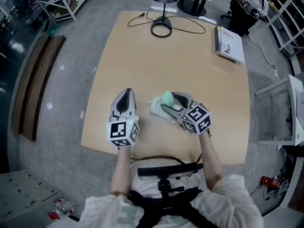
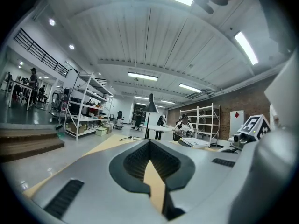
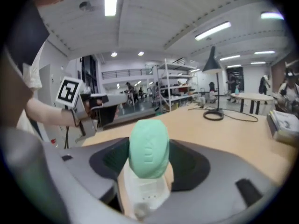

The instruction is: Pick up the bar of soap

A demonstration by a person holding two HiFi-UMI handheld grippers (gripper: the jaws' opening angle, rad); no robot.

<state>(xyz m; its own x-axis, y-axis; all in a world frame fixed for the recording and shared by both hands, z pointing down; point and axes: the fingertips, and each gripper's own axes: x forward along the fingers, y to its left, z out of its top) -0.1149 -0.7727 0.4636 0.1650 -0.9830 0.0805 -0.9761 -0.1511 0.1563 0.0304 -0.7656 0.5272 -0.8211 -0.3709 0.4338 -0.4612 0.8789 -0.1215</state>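
Observation:
The mint-green bar of soap (image 1: 167, 98) (image 3: 148, 153) stands on end between the jaws of my right gripper (image 1: 166, 102) (image 3: 149, 143), whose pads press on both its sides. Just under the soap lies a white soap dish (image 1: 156, 109) (image 3: 142, 192) on the wooden table (image 1: 142, 65). My left gripper (image 1: 127, 92) (image 2: 150, 146) hovers a short way to the left of the dish, shut, holding nothing. The right gripper's marker cube shows at the right edge of the left gripper view.
A black desk lamp (image 1: 162, 13) with its cable stands at the table's far edge. A book (image 1: 230, 44) lies at the far right corner. The table's near edge runs just below both grippers. Metal shelving (image 2: 88, 104) stands beyond the table.

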